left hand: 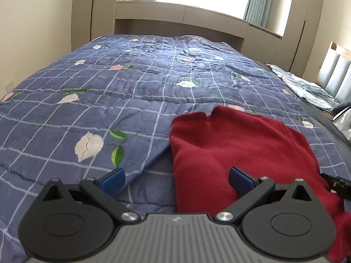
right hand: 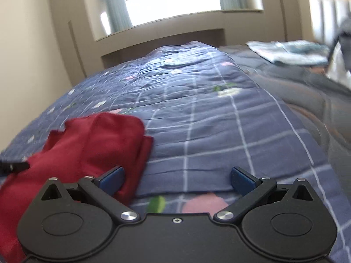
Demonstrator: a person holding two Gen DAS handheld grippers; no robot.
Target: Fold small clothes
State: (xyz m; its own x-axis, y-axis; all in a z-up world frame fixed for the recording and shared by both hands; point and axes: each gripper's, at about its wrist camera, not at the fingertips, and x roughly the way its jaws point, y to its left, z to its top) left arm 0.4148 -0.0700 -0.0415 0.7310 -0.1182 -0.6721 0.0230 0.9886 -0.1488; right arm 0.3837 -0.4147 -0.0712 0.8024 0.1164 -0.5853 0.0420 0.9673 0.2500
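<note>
1. Left wrist view: the left gripper (left hand: 176,180) hovers low over the bed (left hand: 136,92), its blue fingers (left hand: 114,183) spread wide and holding nothing. The red garment (left hand: 237,151) lies on the quilt, partly folded, with its left edge falling between the fingers; the right finger sits over the cloth, the left over bare quilt. The other gripper's black tip (left hand: 337,185) shows at the garment's right edge.

2. Right wrist view: the right gripper (right hand: 176,180) is likewise released, fingers (right hand: 241,180) wide apart and empty. The garment (right hand: 92,144) sits to its left, its right edge under the left finger; the picture is blurred, so the layers are hard to read.

3. Judgement: each gripper seems lined up on one near corner. To do this well, both should close on the near edge only, catching every layer, then lift together and carry it evenly to the far edge, so no crease skews.
</note>
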